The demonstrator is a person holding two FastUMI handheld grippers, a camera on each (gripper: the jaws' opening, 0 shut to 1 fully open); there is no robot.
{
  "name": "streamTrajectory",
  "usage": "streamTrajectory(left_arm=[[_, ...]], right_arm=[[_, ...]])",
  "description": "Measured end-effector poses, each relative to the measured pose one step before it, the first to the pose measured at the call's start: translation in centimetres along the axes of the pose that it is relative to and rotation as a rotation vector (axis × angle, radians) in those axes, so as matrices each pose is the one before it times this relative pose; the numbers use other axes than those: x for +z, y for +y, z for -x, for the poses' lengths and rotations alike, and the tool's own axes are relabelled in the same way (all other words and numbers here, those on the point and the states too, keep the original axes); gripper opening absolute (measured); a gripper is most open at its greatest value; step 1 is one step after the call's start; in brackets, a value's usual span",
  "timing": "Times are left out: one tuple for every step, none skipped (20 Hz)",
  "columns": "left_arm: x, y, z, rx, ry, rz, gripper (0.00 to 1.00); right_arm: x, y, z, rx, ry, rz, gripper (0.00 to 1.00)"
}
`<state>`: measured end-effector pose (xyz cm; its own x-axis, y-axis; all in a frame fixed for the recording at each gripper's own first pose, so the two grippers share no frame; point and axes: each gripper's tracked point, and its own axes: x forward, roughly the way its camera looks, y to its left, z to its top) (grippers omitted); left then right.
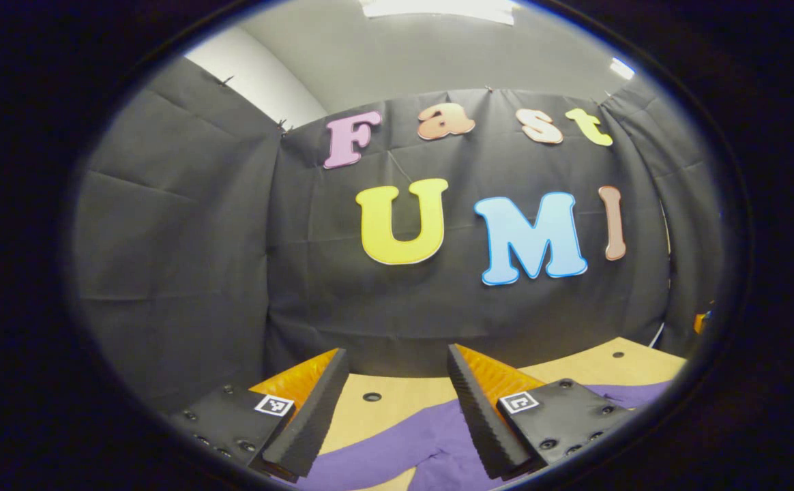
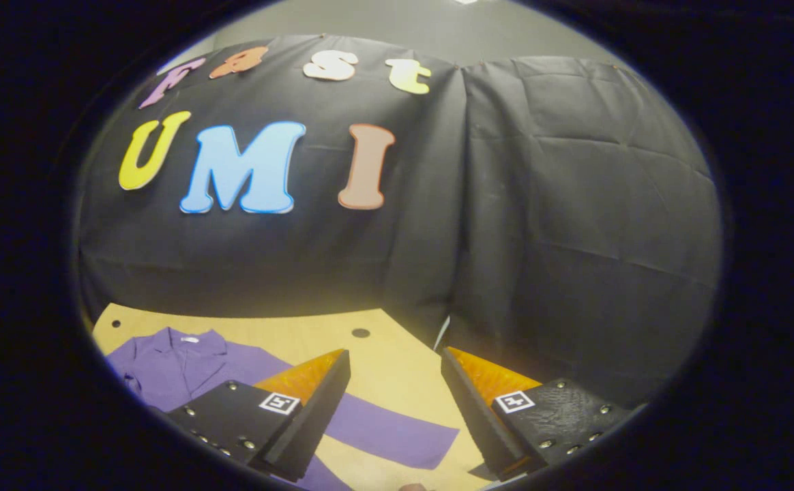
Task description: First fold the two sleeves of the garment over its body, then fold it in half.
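Note:
A purple collared garment (image 2: 172, 368) lies flat on the wooden table (image 2: 383, 361), its collar toward the far wall. One long sleeve (image 2: 397, 429) stretches out sideways under my right gripper (image 2: 393, 402), which hovers open above the sleeve's end with nothing between its fingers. In the left gripper view the other purple sleeve (image 1: 390, 443) runs across the table beneath my left gripper (image 1: 397, 402), which is also open and holds nothing. More purple cloth (image 1: 632, 394) shows at the right past the left gripper's finger.
Black cloth walls close the booth at the back and sides, right behind the table's far edge. Small round holes (image 1: 372, 396) (image 2: 361, 333) dot the tabletop. Bare wood (image 1: 601, 365) lies beyond the garment. A small orange object (image 1: 700, 320) sits at the far right.

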<state>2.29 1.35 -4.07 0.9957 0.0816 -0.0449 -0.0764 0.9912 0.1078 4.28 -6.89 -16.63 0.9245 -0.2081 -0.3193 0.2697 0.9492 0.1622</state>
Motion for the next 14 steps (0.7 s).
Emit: streamTrajectory(left_arm=[[-0.017, -0.007, -0.112, 0.0057, 0.00084, -0.01693, 0.93], [0.19, -0.024, 0.019, 0.00325, 0.00079, 0.00023, 0.93], [-0.171, -0.097, 0.052, -0.00056, 0.00661, 0.01197, 0.93], [-0.114, -0.018, -0.017, 0.00044, 0.01018, 0.01137, 0.93], [-0.323, 0.045, 0.009, 0.00536, 0.01304, 0.00686, 0.94], [-0.309, 0.219, 0.166, 0.00239, 0.00612, 0.00922, 0.94], [-0.008, 0.049, 0.129, 0.00005, -0.0011, 0.01132, 0.93], [-0.094, -0.004, 0.26, -0.00058, 0.00018, 0.00784, 0.93], [0.007, 0.085, 0.181, 0.00273, 0.00006, 0.0048, 0.93], [-0.013, 0.023, 0.065, 0.00184, 0.00116, 0.00634, 0.93], [0.032, -0.168, 0.201, -0.00214, 0.00192, 0.00889, 0.93], [-0.166, -0.099, 0.246, 0.00065, 0.00744, 0.00643, 0.93], [-0.144, 0.097, 0.281, 0.00542, 0.0023, 0.00362, 0.93], [-0.041, 0.269, 0.391, 0.00508, -0.00134, 0.00755, 0.93]], right_arm=[[-1.524, -0.754, -0.734, -0.02113, 0.03389, -0.01019, 0.89], [-1.301, -0.731, -0.619, -0.01656, 0.03719, -0.00847, 0.89], [-1.369, -0.502, -0.294, -0.0105, 0.02674, -0.00779, 0.88], [-1.421, -0.605, -0.591, -0.01517, 0.03296, -0.00739, 0.89], [-1.229, -0.528, -0.595, -0.01107, 0.02784, -0.01122, 0.89], [-1.5, -0.707, -0.634, -0.01552, 0.03692, -0.01676, 0.89], [-1.256, -0.669, -0.644, -0.01528, 0.02975, -0.01873, 0.89], [-1.167, -0.646, -0.895, -0.01639, 0.03317, -0.01871, 0.89], [-1.36, -0.516, -0.735, -0.00764, 0.02793, -0.01644, 0.89], [-1.066, -0.228, -0.804, -0.00085, 0.02907, -0.00945, 0.89], [-0.638, -0.204, -0.769, -0.00234, 0.01785, 0.00093, 0.89], [-0.751, -0.342, -0.642, -0.00145, 0.01905, 0.00785, 0.89], [-0.555, -0.199, -0.548, -0.00253, 0.01768, 0.00404, 0.89], [-0.6, 0.123, -0.58, 0.00505, 0.01906, -0.00627, 0.89]])
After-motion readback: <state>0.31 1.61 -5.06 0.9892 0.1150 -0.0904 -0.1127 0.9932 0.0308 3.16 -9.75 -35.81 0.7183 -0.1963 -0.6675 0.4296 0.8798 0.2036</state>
